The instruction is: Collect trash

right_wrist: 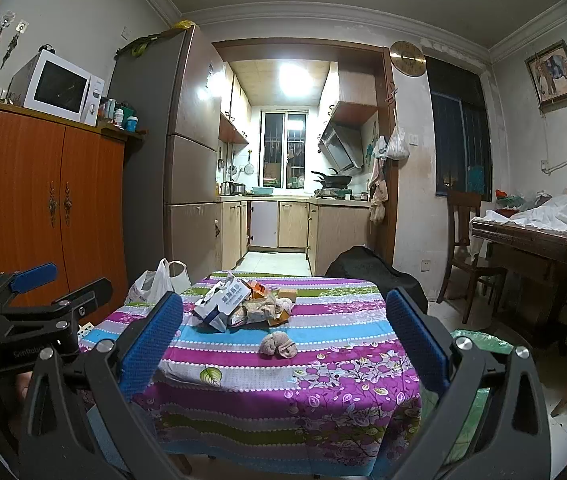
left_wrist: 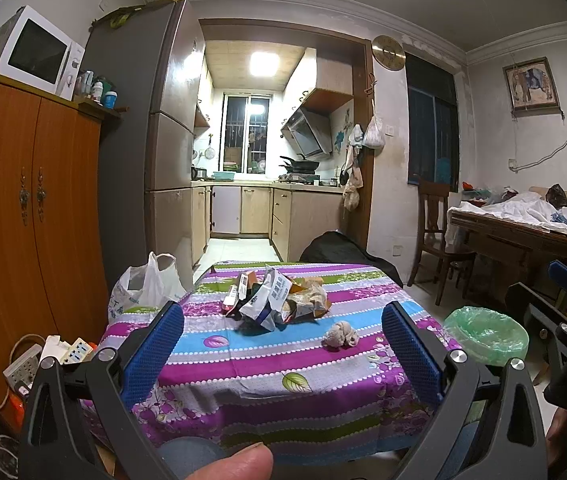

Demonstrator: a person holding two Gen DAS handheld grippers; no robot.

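Note:
A pile of wrappers and crumpled packets (left_wrist: pixel 275 300) lies on the striped purple tablecloth (left_wrist: pixel 267 364) toward the far side. It also shows in the right wrist view (right_wrist: pixel 243 304). A crumpled grey tissue wad (left_wrist: pixel 340 335) lies nearer, apart from the pile, and shows in the right wrist view (right_wrist: pixel 278 345). A bin lined with a green bag (left_wrist: pixel 487 334) stands on the floor right of the table. My left gripper (left_wrist: pixel 283 356) is open and empty, short of the table's near edge. My right gripper (right_wrist: pixel 283 352) is open and empty, beside it.
A white plastic bag (left_wrist: pixel 143 288) sits at the table's far left corner. Power strips and cables (left_wrist: pixel 43 360) lie on the floor by the orange cabinet (left_wrist: pixel 23 216). A wooden chair (left_wrist: pixel 439 236) and a cluttered table (left_wrist: pixel 523 228) stand at right. A dark bag (right_wrist: pixel 367 268) lies behind the table.

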